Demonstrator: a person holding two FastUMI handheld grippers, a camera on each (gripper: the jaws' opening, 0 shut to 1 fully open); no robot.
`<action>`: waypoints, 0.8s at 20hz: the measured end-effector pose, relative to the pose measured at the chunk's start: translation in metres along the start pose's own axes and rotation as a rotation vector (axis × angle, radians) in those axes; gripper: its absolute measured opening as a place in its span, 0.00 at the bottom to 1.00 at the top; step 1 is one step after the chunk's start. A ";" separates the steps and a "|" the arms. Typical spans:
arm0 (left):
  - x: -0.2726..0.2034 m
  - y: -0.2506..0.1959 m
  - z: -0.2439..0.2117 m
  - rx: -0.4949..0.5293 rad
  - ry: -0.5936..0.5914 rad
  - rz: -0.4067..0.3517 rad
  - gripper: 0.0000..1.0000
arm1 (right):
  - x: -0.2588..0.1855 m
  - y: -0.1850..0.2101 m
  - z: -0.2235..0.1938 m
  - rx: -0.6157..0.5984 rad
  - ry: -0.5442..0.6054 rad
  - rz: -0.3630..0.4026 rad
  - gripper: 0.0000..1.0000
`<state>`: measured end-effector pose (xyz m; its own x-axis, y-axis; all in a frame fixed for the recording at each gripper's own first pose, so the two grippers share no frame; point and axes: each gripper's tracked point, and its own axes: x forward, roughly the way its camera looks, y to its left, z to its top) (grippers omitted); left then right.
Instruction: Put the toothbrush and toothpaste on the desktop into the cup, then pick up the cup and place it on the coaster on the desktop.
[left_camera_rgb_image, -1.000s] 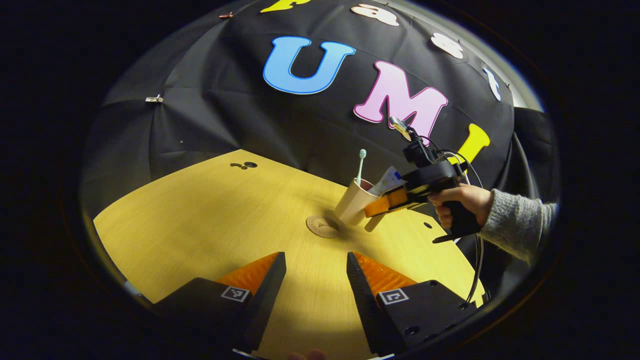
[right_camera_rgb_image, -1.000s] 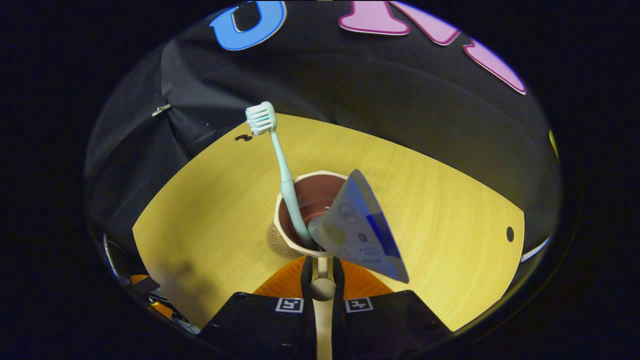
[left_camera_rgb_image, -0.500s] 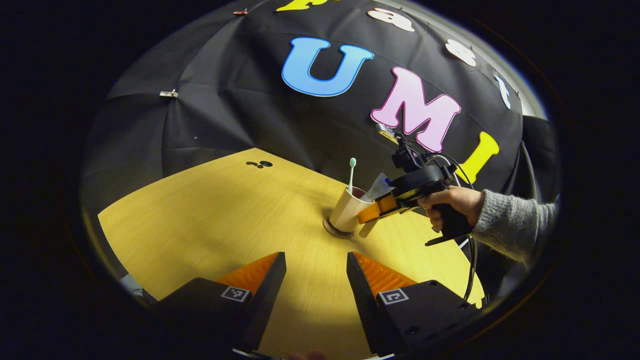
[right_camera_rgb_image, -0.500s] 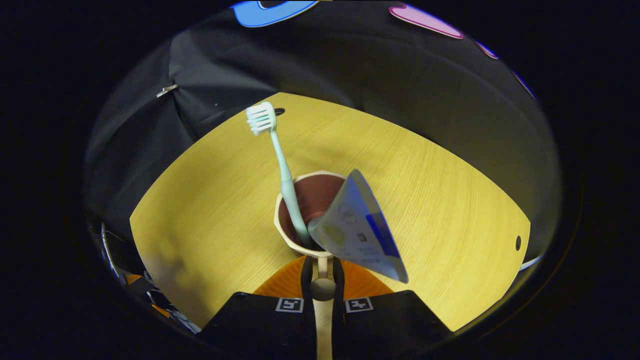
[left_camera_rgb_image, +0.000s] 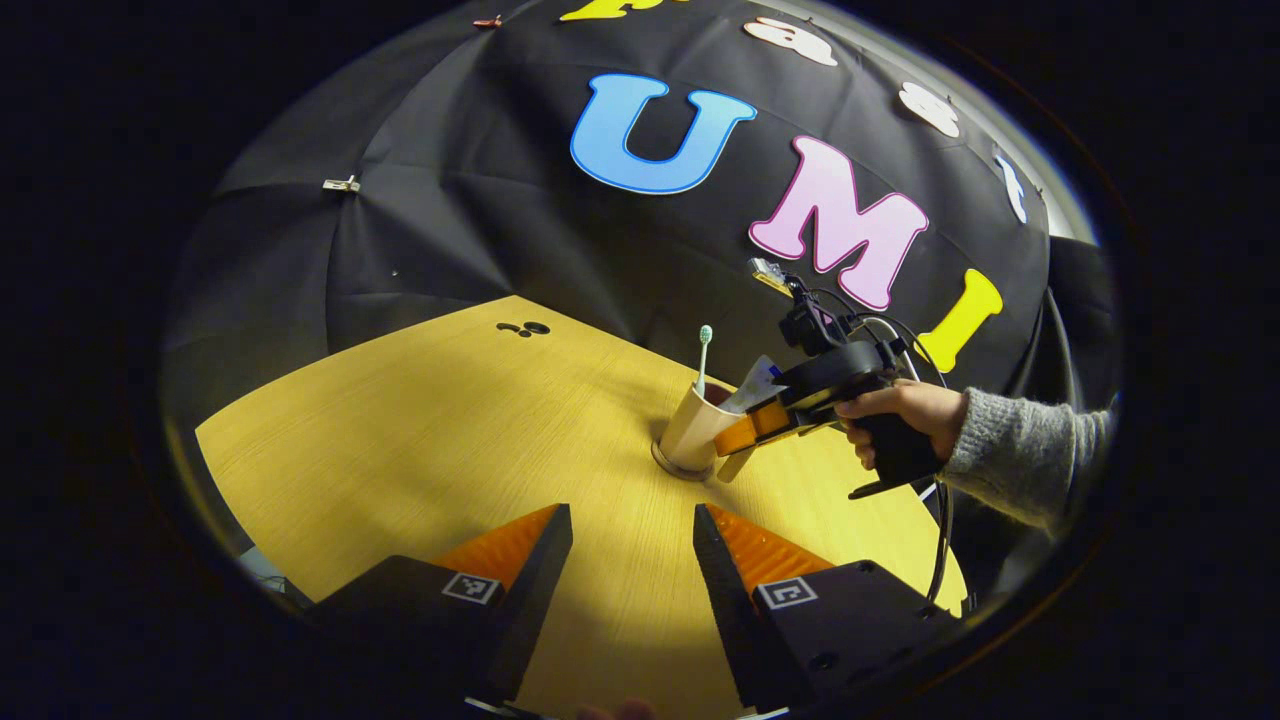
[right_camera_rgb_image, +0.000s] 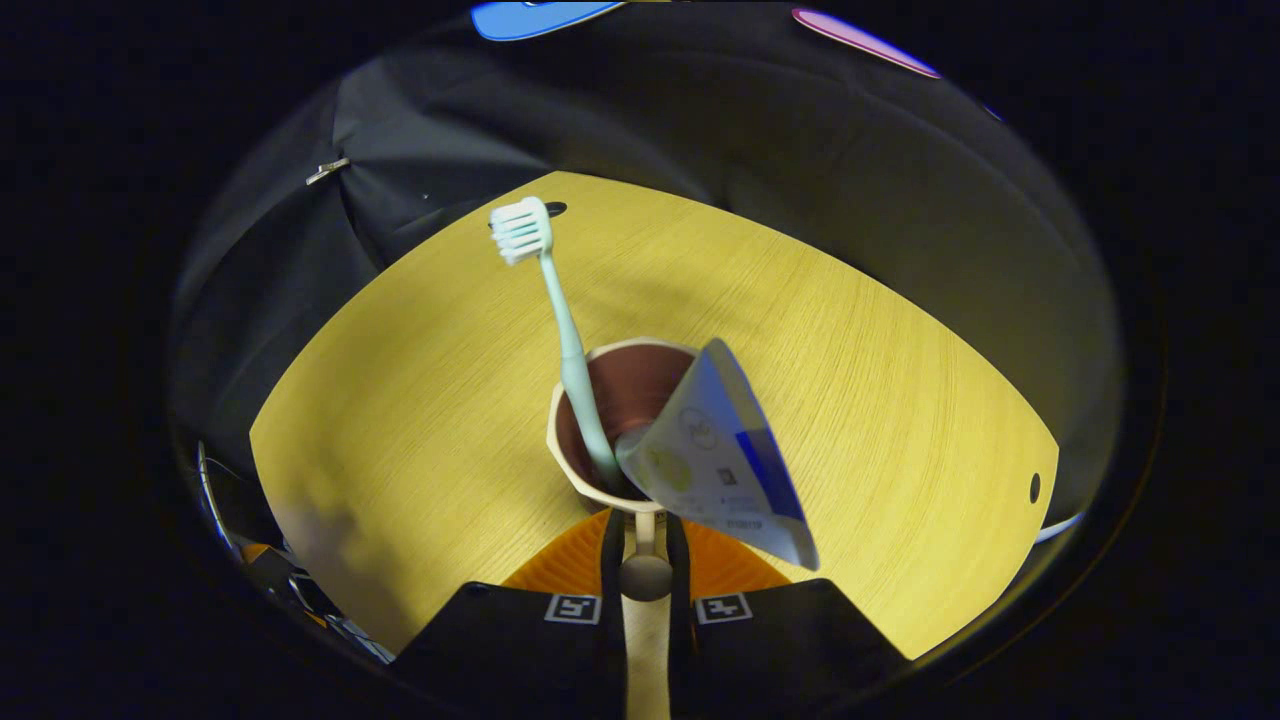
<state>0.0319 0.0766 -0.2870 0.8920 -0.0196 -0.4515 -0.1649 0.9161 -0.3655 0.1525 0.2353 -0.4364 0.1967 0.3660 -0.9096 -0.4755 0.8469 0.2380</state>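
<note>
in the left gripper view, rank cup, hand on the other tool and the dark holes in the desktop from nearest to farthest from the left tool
1. cup: ahead of the left tool, slightly right, on the coaster.
2. hand: farther out at the right, on the right tool's grip.
3. dark holes: far edge of the desktop, by the wall.

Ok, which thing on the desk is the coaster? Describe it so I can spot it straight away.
Start from the yellow wooden desktop and go to the beige cup near its far right side, gripped at its handle by the right gripper. The coaster is the flat round disc peeking out under the cup's base, darker than the wood.
</note>
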 end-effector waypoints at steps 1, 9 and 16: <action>0.000 0.001 0.001 -0.001 0.000 0.000 0.79 | 0.001 0.000 0.000 0.008 0.003 -0.004 0.24; -0.008 -0.004 0.014 0.015 -0.011 -0.006 0.78 | -0.015 -0.004 0.010 0.040 -0.038 -0.028 0.36; -0.029 -0.034 0.044 0.054 -0.007 -0.044 0.79 | -0.093 -0.008 0.025 0.112 -0.151 -0.011 0.47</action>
<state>0.0300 0.0638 -0.2255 0.9010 -0.0579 -0.4299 -0.1025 0.9346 -0.3407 0.1595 0.2042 -0.3446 0.3320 0.4035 -0.8526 -0.3758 0.8856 0.2729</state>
